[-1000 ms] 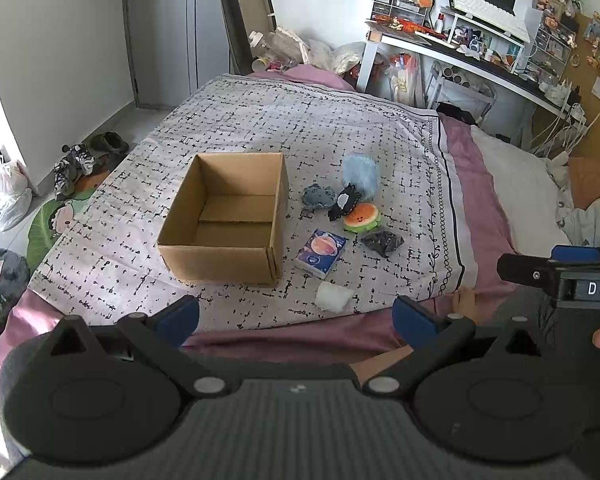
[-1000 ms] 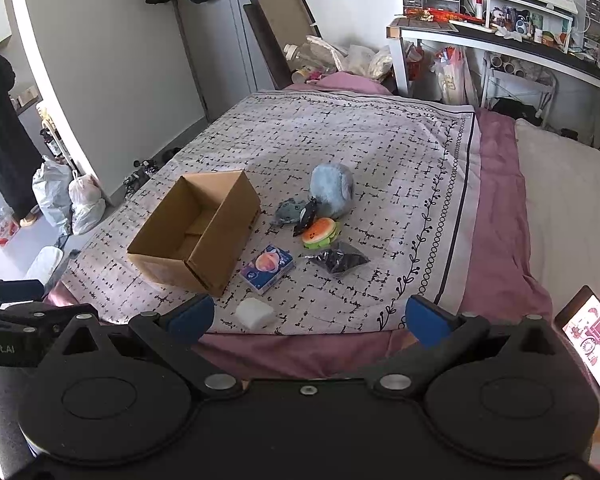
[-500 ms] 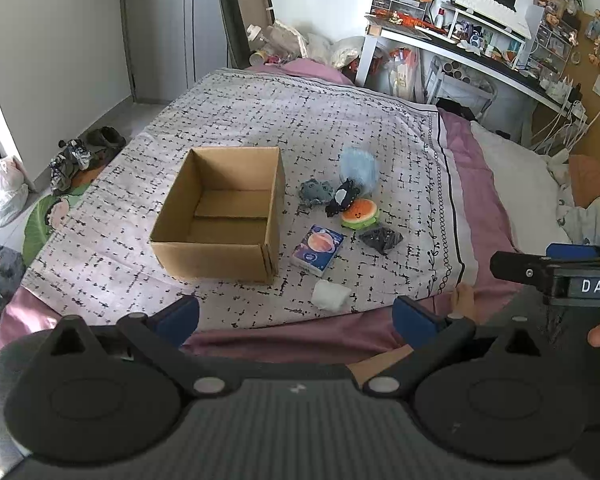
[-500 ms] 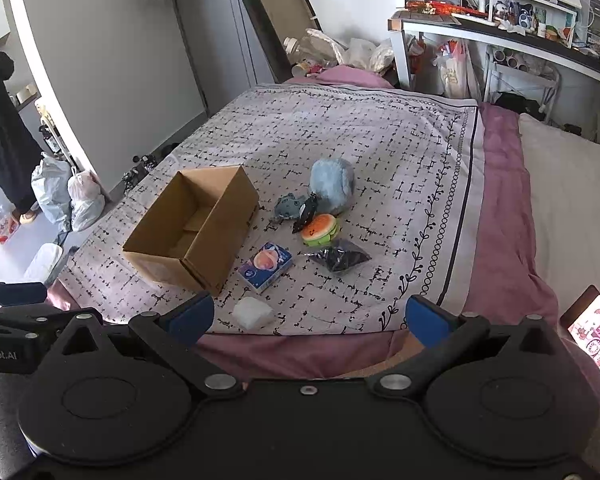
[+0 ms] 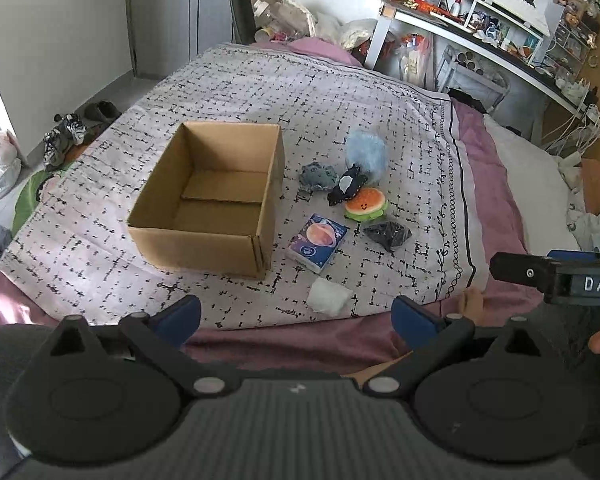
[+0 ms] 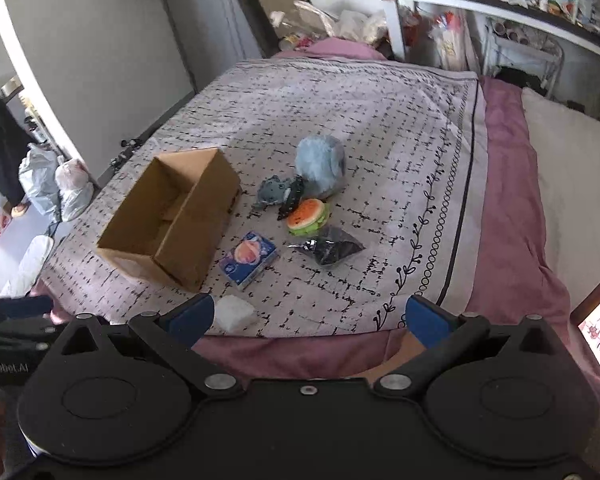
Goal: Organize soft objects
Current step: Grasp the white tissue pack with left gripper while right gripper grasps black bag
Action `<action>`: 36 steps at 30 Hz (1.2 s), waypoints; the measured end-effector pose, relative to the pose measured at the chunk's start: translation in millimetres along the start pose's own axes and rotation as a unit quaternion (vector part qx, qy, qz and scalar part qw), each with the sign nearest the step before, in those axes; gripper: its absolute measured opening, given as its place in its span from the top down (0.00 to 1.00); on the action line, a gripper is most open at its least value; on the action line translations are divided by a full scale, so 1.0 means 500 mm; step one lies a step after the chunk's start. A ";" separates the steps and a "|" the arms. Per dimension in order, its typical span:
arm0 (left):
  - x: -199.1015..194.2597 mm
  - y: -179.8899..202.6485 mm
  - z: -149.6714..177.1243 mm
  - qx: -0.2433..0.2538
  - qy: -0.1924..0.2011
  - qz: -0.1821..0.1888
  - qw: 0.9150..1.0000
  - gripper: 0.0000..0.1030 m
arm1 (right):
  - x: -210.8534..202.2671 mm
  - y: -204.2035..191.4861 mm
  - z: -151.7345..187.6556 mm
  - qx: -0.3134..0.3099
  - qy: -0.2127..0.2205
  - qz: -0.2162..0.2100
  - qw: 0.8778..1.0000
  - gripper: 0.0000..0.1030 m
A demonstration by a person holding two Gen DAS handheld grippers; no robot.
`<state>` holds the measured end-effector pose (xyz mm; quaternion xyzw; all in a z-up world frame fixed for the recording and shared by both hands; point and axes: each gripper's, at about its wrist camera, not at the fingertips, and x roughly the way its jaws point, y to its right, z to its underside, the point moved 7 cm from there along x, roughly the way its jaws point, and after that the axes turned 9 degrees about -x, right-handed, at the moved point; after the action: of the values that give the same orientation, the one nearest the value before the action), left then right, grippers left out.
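White pad (image 6: 235, 312) at bed's near edge lies just ahead of your right gripper (image 6: 307, 317), likely nearer than left gripper (image 5: 296, 315); both spread wide, holding nothing; box (image 5: 214, 196) beyond-left.

Left gripper (image 5: 296, 316) and right gripper (image 6: 307, 318) both spread wide, holding nothing.

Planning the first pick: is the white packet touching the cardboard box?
Apart. The left wrist view shows patterned blanket between the white packet and the cardboard box; the right wrist view shows it too.
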<state>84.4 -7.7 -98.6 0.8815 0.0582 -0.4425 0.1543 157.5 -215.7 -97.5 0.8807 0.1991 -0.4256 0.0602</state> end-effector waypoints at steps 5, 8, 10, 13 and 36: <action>0.048 0.005 -0.008 -0.014 -0.013 0.003 1.000 0.03 | 0.038 0.015 -0.019 0.014 -0.011 0.004 1.000 0.00; 0.074 0.008 -0.008 -0.017 -0.021 0.004 1.000 0.03 | 0.063 0.024 -0.027 0.020 -0.021 0.005 1.000 0.00; 0.092 0.011 -0.009 -0.017 -0.027 0.006 0.999 0.03 | 0.082 0.028 -0.033 0.025 -0.029 0.003 0.999 0.00; 0.118 0.011 -0.011 -0.018 -0.035 0.006 0.999 0.03 | 0.105 0.034 -0.041 0.032 -0.039 -0.001 0.999 0.00; 0.338 0.028 0.031 -0.031 -0.127 0.016 0.991 0.16 | 0.325 0.117 -0.053 0.168 -0.111 -0.067 0.977 0.01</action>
<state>177.7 -31.5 -239.1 0.8140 0.0373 -0.5460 0.1945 291.0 -213.1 -210.3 0.8101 0.1752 -0.5513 -0.0956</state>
